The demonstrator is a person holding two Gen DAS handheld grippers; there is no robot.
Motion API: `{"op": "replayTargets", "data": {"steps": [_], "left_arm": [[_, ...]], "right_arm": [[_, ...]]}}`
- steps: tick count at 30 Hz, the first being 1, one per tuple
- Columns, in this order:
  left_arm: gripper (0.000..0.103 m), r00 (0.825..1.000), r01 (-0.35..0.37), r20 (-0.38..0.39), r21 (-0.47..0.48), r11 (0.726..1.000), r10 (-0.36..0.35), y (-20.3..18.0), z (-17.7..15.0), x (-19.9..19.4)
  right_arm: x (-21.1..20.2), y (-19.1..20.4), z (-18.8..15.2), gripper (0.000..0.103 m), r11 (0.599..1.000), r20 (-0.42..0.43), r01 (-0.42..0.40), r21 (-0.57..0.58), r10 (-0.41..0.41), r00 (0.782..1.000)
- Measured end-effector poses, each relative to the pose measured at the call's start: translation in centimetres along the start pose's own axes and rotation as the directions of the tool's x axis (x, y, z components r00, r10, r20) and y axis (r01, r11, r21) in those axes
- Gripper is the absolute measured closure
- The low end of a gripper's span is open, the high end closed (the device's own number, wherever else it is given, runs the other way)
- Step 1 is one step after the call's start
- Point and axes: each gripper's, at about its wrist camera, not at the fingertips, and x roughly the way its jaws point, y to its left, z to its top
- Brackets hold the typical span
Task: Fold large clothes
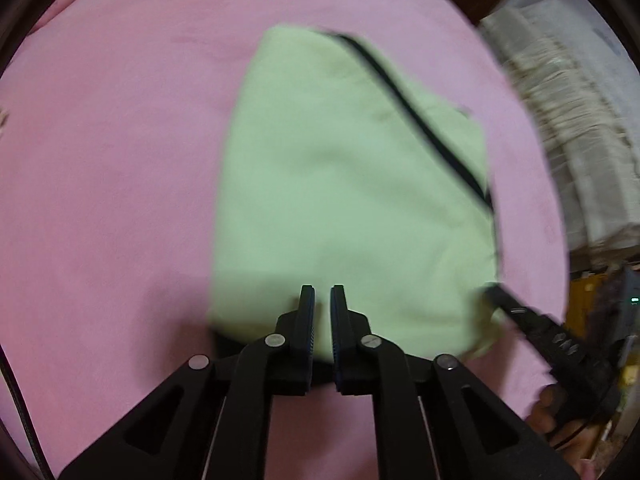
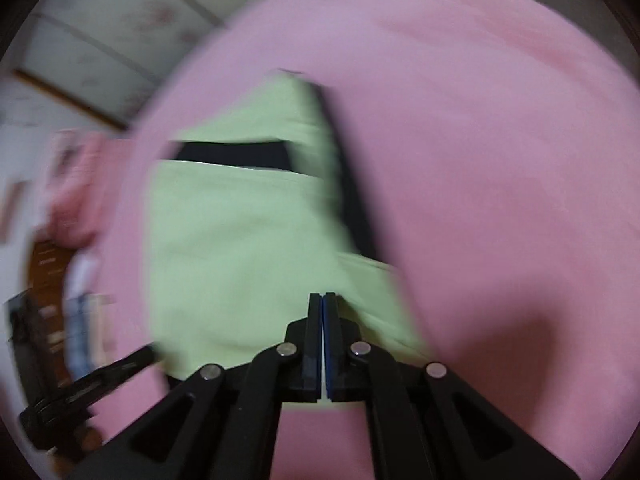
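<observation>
My left gripper and right gripper, both pinched shut on nothing, hover over the near edge of the green garment, which stretches away from them.

A pink sheet covers the bed, beside pale floral panels framed in wood.

Our pink bed sheet
On it we see one folded light-green garment (black trim).
</observation>
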Motion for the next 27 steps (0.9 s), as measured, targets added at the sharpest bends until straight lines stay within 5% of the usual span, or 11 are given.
{"op": "replayTargets", "data": {"steps": [5, 8, 13, 15, 18, 21, 27], "left_arm": [[0.096, 1.0, 0.001, 0.024, -0.008, 1.0, -0.001, -1.0, 5.8, 5.9], [0.096, 0.993, -0.107, 0.062, 0.057, 0.993, 0.103, -3.4, 10.9, 9.9], [0.096, 0.978, -0.106, 0.186, 0.055, 0.993, 0.094, -4.6, 15.4, 11.2], [0.099, 0.976, -0.06, 0.211, -0.008, 0.998, 0.06, -2.8, 16.6, 10.5], [0.102, 0.982, 0.032, 0.189, -0.104, 0.994, -0.012, -0.8, 17.1, 11.1], [0.102, 0.986, 0.007, 0.165, -0.079, 0.997, 0.006, -0.5, 15.4, 10.6], [0.102, 0.996, 0.055, 0.081, -0.134, 0.989, -0.044, -1.5, 9.6, 9.4]], "right_arm": [[9.8, 2.9, 2.5, 0.103, 0.985, -0.166, -0.171, 0.034, 0.174, 0.971], [12.5, 5.2, 6.4, 0.103, 0.978, -0.11, -0.196, -0.075, 0.187, 0.976], [15.1, 4.2, 13.0, 0.103, 0.977, -0.007, -0.202, -0.07, 0.202, 0.979], [14.5, 3.1, 14.7, 0.103, 0.985, 0.03, -0.161, -0.064, 0.163, 0.986], [11.2, 1.2, 14.8, 0.103, 0.997, 0.163, 0.048, -0.066, -0.036, 0.986], [10.7, 0.5, 13.6, 0.103, 1.0, 0.13, 0.013, -0.028, -0.009, 0.991], [7.9, 3.0, 7.6, 0.103, 0.946, 0.112, 0.195, -0.257, -0.172, 0.979]]}}
